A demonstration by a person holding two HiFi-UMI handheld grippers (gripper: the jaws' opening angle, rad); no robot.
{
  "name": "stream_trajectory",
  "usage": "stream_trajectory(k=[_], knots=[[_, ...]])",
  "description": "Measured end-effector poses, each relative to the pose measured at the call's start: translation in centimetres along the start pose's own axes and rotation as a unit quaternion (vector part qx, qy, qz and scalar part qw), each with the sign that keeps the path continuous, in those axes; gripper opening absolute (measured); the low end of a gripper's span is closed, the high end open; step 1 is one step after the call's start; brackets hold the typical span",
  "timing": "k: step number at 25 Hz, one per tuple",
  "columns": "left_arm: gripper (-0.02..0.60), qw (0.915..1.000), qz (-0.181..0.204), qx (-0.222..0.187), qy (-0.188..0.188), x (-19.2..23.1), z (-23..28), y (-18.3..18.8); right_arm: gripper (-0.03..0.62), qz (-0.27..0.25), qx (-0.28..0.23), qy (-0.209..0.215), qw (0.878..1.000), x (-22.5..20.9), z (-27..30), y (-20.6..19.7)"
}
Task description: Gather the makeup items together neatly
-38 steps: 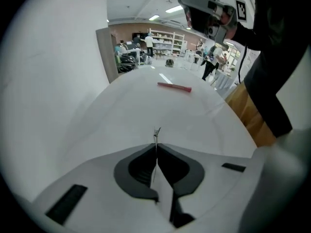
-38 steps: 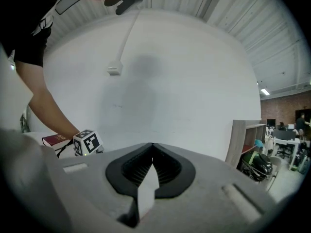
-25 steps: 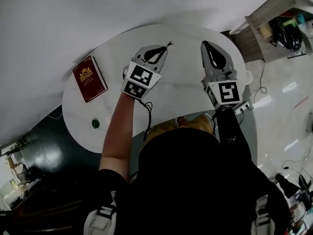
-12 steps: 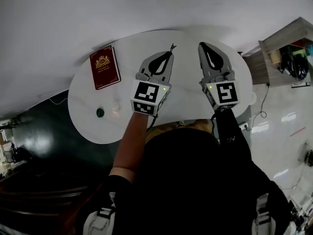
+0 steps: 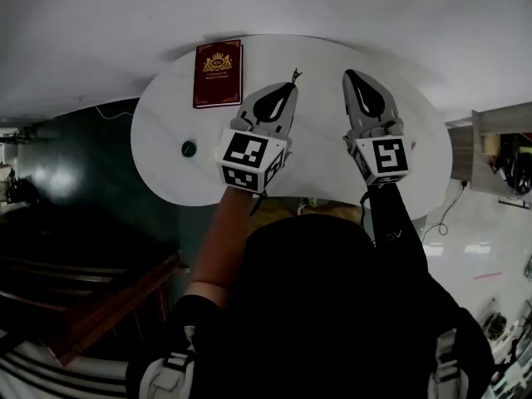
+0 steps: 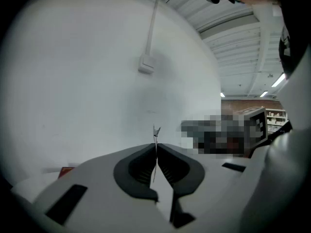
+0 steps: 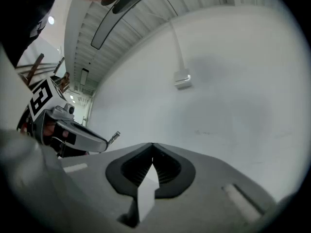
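Both grippers have swung across the white table (image 5: 320, 152). L gripper (image 5: 288, 88) is pinching a thin metal pin (image 6: 156, 132); R gripper (image 5: 350, 76) is clenched, empty. Mid-gather, prob.: the pin needs carrying to the dark round pot (image 5: 189, 149), sitting well apart near the table's L edge.

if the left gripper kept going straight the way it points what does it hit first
Probably the white wall: the left gripper, shut on a thin metal item, aims over the table, right of the red book. Depth is unclear.
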State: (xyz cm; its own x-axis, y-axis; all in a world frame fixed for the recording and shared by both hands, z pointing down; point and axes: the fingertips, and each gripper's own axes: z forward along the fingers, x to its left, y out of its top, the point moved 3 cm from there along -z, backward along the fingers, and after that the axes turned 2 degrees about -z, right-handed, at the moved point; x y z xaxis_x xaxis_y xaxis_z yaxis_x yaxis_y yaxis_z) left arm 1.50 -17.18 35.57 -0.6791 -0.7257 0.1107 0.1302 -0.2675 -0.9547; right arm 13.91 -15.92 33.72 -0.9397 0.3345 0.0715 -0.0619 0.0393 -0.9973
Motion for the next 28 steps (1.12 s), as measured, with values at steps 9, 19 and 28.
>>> stream_trajectory(k=[9,19,28], knots=[[0.017,0.9951,-0.016,0.014,0.096,7.0,-6.4,-2.3,0.005,0.016,-0.004,0.094,0.995,8.0,5.5,-0.3],[0.017,0.9551,-0.148,0.224,0.126,9.7,-7.6,-20.1,0.005,0.007,0.009,0.111,0.994,10.9,6.7,-1.0],[0.017,0.9147,-0.196,0.327,0.135,8.9,-7.4,-27.8,0.005,0.004,0.021,0.091,0.996,10.0,5.8,-1.6]])
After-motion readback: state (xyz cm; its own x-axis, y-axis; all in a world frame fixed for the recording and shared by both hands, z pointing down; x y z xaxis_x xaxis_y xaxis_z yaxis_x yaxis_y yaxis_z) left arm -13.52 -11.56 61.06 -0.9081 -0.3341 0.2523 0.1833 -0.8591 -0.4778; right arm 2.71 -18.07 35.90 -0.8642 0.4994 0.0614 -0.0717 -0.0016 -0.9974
